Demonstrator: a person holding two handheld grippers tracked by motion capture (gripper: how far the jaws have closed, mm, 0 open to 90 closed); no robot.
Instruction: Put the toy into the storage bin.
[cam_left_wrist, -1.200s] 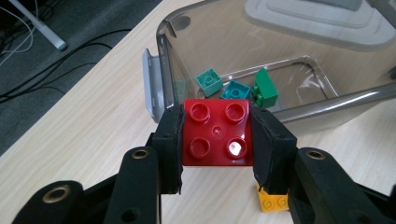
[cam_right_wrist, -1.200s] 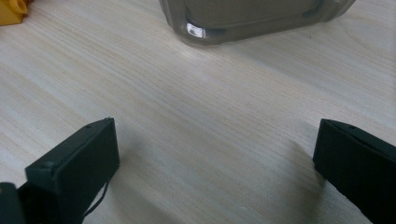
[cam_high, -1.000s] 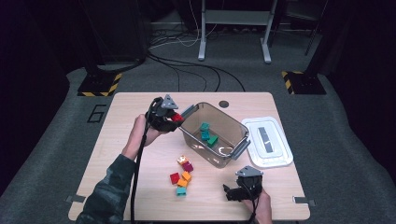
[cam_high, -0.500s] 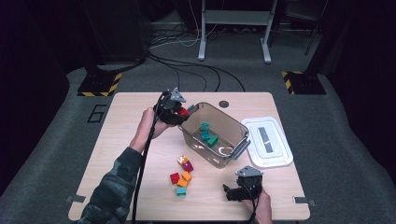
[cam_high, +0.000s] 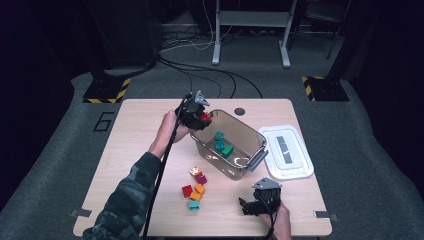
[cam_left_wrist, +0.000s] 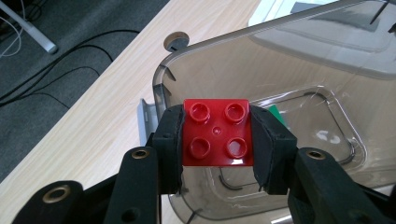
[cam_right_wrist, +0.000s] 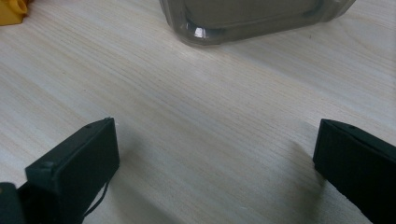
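Black jaws of the right gripper (cam_high: 248, 206) stand wide apart with nothing between them, resting low over the bare wooden table (cam_high: 125, 150) at the near edge. We judge it parked there to stay out of the working hand's way; in the right gripper view its 2 jaws frame only wood grain, with the bin's near corner beyond them.

Next out, we note a cluster of 5 loose bricks (cam_high: 195, 189) on the table, red, orange, teal, magenta and a pale orange one, lying just beside one another and apart from the bin. We take these as stock awaiting transfer.

Beyond them sits the clear plastic bin (cam_high: 252, 150), open-topped, with 3 green and teal bricks (cam_high: 221, 145) already on its floor. Its white lid (cam_high: 285, 152) lies flat on the table just beside it on the right, set off so the opening is free.

Farthest, the left gripper (cam_high: 202, 118) is clamped on 1 red brick (cam_left_wrist: 217, 133), pads pressed on 2 opposite sides, studs facing the camera. The brick hangs at the bin's far-left rim, above the opening. We judge the side grip is chosen so that parting the jaws lets the brick fall straight in. Whether it has fully cleared the rim we cannot tell.
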